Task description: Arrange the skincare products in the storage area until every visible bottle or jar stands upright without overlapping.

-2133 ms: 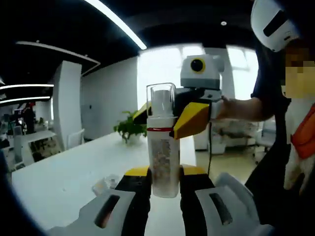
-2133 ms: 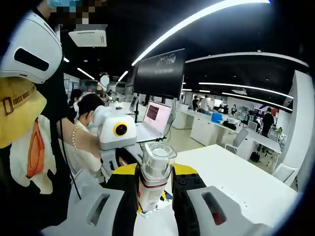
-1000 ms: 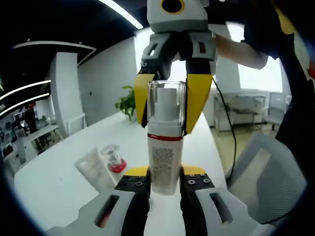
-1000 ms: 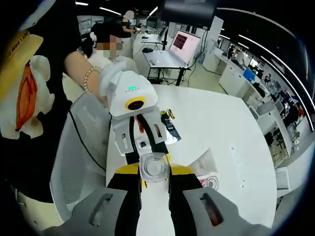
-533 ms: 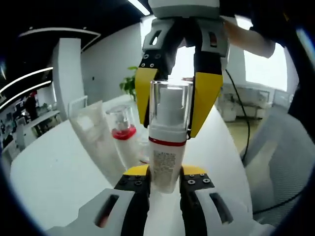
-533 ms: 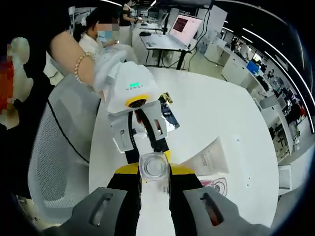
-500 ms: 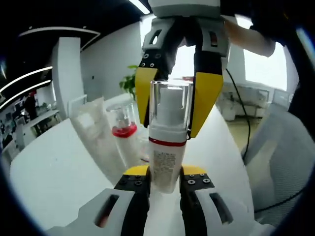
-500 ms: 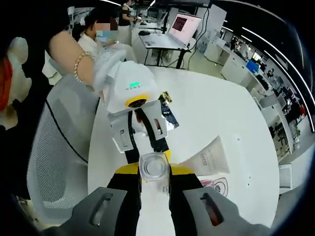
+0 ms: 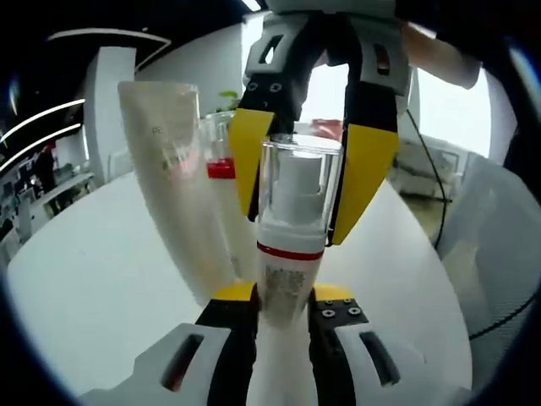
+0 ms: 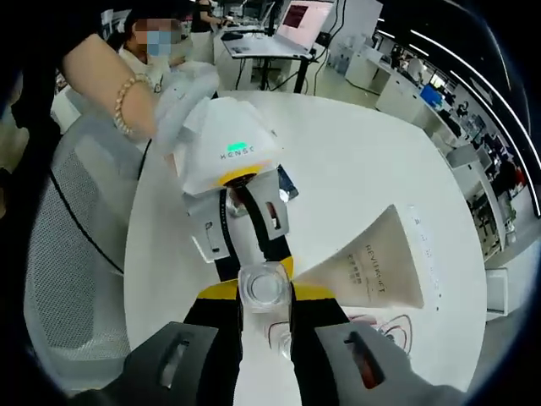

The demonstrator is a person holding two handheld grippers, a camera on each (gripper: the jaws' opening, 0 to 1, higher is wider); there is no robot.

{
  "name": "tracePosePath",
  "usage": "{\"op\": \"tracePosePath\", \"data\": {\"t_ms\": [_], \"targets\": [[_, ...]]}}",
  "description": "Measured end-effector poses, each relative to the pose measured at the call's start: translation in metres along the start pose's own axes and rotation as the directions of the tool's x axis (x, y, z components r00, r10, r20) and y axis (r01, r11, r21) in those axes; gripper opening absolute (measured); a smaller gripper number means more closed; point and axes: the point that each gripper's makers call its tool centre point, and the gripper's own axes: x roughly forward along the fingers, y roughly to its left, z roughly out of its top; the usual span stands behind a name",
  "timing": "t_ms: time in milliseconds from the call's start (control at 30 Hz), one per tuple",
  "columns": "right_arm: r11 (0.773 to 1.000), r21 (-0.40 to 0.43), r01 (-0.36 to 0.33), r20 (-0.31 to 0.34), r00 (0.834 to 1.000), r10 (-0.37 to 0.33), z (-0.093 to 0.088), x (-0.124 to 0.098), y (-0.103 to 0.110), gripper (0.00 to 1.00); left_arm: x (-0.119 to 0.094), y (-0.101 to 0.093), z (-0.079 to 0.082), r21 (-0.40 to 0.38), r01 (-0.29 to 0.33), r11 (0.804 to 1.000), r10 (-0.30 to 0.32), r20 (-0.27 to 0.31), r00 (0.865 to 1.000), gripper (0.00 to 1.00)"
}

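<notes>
Both claws gripped one pump bottle [image 9: 292, 245]: the left claw [image 9: 282, 306] pinched its lower body, the right claw [image 10: 265, 298] pinched its clear cap from above. It stood upright, low over the white bench [image 10: 363, 182], just beside a standing tube [image 9: 173, 169] and a red-collared bottle [image 9: 221, 165]. Best practice, I judged, was lowering it straight, clear of the tube, and releasing only once its base sat flat.

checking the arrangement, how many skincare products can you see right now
3: a white pump bottle with clear cap held by both grippers, a tall cream squeeze tube standing beside it, and a red-collared clear-capped small bottle behind the tube. Others may be hidden.
</notes>
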Motion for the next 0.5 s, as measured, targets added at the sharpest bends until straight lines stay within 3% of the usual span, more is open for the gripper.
{"op": "tracePosePath", "data": {"t_ms": [500], "targets": [[1.0,-0.004,-0.006,-0.039,0.999,0.006,-0.0073,0.0121,-0.0036,0.2,0.0075,0.0015,-0.0065,-0.009,0.034,0.999,-0.034,0.001,0.999,0.24]]}}
